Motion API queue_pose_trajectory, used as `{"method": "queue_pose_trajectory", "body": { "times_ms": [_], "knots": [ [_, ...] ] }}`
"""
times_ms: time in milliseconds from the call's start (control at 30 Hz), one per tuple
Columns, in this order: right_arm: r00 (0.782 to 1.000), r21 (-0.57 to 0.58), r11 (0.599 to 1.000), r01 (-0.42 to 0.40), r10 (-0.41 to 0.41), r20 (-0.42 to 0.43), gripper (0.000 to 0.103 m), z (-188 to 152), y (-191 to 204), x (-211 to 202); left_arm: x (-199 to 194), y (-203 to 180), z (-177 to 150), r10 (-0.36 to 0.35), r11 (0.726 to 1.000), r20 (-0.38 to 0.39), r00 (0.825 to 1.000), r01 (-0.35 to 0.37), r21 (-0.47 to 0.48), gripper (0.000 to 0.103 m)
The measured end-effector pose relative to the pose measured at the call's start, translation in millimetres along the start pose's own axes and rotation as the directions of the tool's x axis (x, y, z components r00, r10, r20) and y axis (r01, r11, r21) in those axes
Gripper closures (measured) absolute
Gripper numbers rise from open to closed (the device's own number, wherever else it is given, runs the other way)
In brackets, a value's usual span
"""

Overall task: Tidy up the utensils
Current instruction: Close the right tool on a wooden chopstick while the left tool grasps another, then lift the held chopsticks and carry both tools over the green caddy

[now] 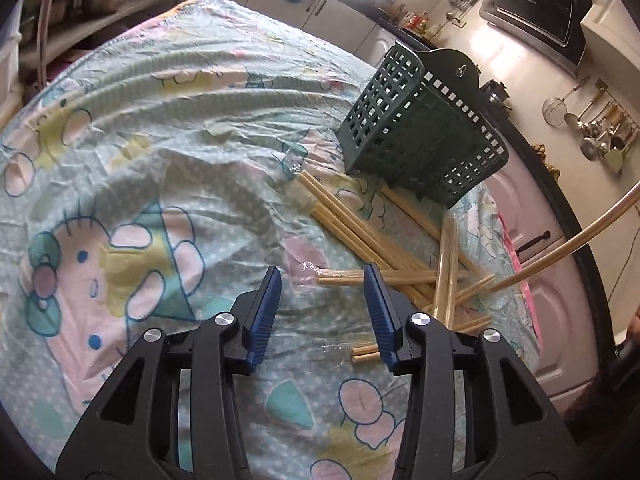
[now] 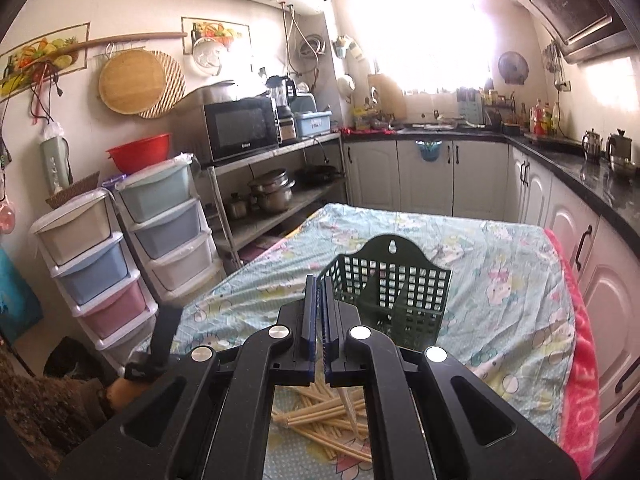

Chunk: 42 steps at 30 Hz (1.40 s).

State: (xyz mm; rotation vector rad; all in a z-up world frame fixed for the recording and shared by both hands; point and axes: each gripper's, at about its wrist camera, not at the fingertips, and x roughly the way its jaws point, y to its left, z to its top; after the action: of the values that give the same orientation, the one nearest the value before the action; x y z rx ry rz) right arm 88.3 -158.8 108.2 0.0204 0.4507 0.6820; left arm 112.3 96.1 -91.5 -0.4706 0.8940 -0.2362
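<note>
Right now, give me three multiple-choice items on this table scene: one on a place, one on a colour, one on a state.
1. Where do the loose chopsticks lie?
A. On the patterned cloth, in front of the basket
B. Inside the basket
C. On the kitchen counter

2. What colour is the slotted basket?
A. Red
B. Dark green
C. White

3. How do the jaws of the left gripper stand?
A. Clamped on a chopstick
B. Apart, with nothing pressed between them
C. Shut tight on each other

Answers:
1 A: the sticks are scattered on the cloth near the basket's foot, and the basket looks empty.
2 B: its lattice walls are dark green in both views.
3 B: the left wrist view shows a clear gap between the blue pads.
</note>
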Motion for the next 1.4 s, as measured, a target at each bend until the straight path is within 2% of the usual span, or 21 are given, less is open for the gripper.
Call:
{"method": "queue_pose_trajectory", "body": {
  "times_ms": [200, 267, 300, 333, 533, 667, 1000, 1233, 1400],
  "knots": [
    [0.999, -0.014, 1.000, 0.006, -0.005, 0.045, 0.100, 14, 0, -8, 8, 7, 1, -0.041, 0.998, -0.005, 0.999, 0.041, -0.052, 0.068],
    [0.998, -0.022, 1.000, 0.011, -0.010, 0.056, 0.100, 18, 1, -9, 11, 6, 1, -0.058, 0.997, -0.007, 0.998, 0.057, -0.055, 0.081],
    [0.998, -0.027, 1.000, 0.016, -0.014, 0.062, 0.100, 20, 1, -9, 12, 7, 1, -0.069, 0.996, -0.012, 0.998, 0.068, -0.058, 0.093],
    [0.998, -0.031, 0.999, 0.016, -0.014, 0.067, 0.100, 22, 2, -9, 13, 7, 2, -0.083, 0.995, -0.015, 0.996, 0.082, -0.062, 0.097],
    [0.996, -0.049, 0.999, 0.014, -0.009, 0.093, 0.100, 35, 6, -9, 0, -4, 7, -0.116, 0.992, 0.019, 0.993, 0.117, -0.039, 0.101],
    [0.994, -0.055, 0.998, 0.017, -0.011, 0.111, 0.100, 44, 7, -8, -25, -21, 22, -0.148, 0.989, 0.081, 0.986, 0.148, 0.008, 0.101],
    [0.984, -0.084, 0.996, 0.026, -0.011, 0.178, 0.100, 77, 13, -12, -94, -80, 73, -0.233, 0.967, 0.245, 0.941, 0.196, 0.166, 0.101],
    [0.975, -0.102, 0.993, 0.052, -0.028, 0.222, 0.100, 99, 12, -13, -128, -117, 107, -0.309, 0.935, 0.300, 0.902, 0.231, 0.268, 0.101],
    [0.966, -0.090, 0.993, 0.070, -0.045, 0.253, 0.100, 115, 5, -13, -145, -140, 130, -0.340, 0.920, 0.343, 0.876, 0.234, 0.314, 0.101]
  ]
}}
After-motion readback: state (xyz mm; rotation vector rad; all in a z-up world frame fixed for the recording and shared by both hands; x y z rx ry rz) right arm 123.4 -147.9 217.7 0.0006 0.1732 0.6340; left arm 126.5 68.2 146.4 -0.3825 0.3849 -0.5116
